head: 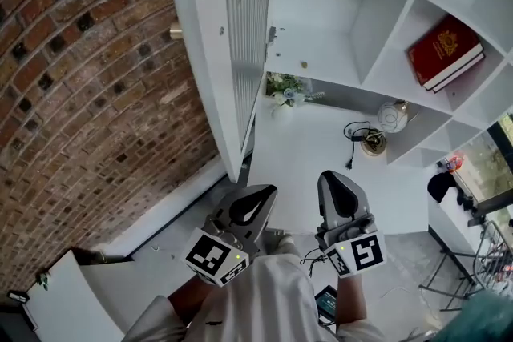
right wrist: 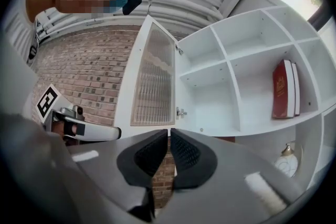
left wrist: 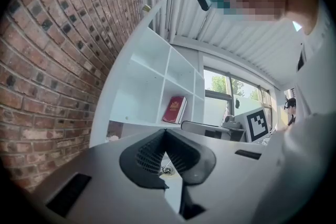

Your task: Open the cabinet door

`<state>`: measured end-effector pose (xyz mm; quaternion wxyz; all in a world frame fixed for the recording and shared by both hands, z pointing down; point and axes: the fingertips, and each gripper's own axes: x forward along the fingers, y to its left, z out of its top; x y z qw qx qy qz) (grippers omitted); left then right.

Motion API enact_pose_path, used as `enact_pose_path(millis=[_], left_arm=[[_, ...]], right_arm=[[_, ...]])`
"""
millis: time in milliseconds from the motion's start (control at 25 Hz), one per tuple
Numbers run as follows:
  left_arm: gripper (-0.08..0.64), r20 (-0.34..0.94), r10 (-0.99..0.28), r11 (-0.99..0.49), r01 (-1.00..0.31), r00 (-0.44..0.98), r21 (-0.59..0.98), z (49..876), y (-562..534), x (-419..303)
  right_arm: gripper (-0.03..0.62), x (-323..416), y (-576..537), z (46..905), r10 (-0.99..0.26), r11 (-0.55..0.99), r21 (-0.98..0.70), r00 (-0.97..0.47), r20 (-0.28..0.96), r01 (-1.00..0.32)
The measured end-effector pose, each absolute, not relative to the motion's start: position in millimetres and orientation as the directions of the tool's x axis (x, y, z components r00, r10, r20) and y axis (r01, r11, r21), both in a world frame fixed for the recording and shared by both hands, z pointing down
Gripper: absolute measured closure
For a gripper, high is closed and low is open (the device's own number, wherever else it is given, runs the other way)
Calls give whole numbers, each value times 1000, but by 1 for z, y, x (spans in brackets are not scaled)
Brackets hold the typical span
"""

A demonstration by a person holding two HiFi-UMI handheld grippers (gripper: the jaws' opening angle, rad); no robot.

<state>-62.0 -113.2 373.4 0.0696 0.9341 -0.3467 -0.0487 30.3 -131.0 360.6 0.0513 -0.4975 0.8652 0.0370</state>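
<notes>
The white cabinet door (head: 244,28) with its ribbed glass panel stands swung open, edge-on toward me, and its small brass knob (head: 175,32) faces the brick wall. In the right gripper view the door (right wrist: 153,81) hangs open beside the bare shelves. My left gripper (head: 267,191) and right gripper (head: 333,175) are both low, close to my body, apart from the door. Seen along its own jaws, the left gripper (left wrist: 164,132) is shut on nothing. Also empty, the right gripper (right wrist: 169,131) has its pads almost touching.
A red book (head: 445,52) leans in a right-hand shelf compartment. On the white counter (head: 304,156) below stand a small flower pot (head: 285,90), a round clock (head: 393,116) and a black cable (head: 355,134). A brick wall (head: 88,92) runs along the left.
</notes>
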Motion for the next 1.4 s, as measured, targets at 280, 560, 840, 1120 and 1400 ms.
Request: enact_pose_path(millis=[280,560,840,1120,1400], left_arm=[[551,-26,-633,-770,-626,774,122,380,-126,-44],[551,-41,-615,-786,-608,788,112,377,-133,-35],[551,-27,-621,-781,-615,783,108,384,-132,-38],[551,-11,-621,-781,-617,784,93,389,-130,-38],[551,-28,-619,-784,-616,785,70,381,-129,-42]], right_arm=[[577,69,-130,364,-910,396,21,-396,-126,-918],[577,92,-124,367,-935,335,26,-336,-109,-942],[577,108,-118,376,-953,293,-5,-291,-89,-956],[577,100,-124,380,-947,310,-11,-308,-88,-951],[577,73,-127,382,-923,374,9,-374,-88,-927]])
